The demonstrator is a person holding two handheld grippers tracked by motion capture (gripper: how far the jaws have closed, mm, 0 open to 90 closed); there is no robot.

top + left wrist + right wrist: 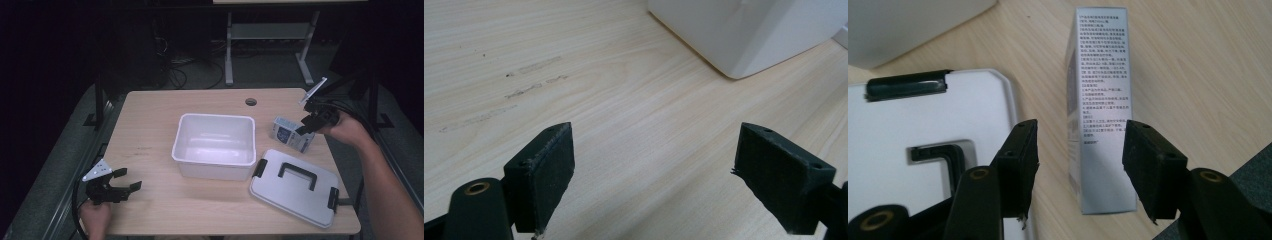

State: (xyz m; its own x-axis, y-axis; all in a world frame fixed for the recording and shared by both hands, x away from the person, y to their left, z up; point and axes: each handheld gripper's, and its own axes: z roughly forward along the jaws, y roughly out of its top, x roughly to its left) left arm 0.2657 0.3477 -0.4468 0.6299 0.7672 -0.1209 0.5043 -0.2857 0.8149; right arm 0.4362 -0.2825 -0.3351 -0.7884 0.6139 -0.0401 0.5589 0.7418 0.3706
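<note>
Right now the right gripper point(306, 125) sits at the near end of a small box point(290, 134), jaws spread with the box between them; in the right gripper view there is a gap on both sides of the box point(1100, 107), so the pads are not pressing it, nothing grasped. Box lies flat on the table point(150, 125), just right of the white bin point(214, 145), apart from it. Printed text runs along the box's upper face. Grey lid point(295, 187) with black handle and black side latches lies on the table at the bin's front right, just beside the bin's corner and in front of the box; in the right gripper view the lid point(923, 130) is left of the box, close but not touching. Left gripper point(127, 181) is well left of the bin, near the table's front edge, jaws wide apart, nothing between them, bare wood under them point(654, 165). Bin corner point(744, 35) shows ahead of it. Bin looks empty.
</note>
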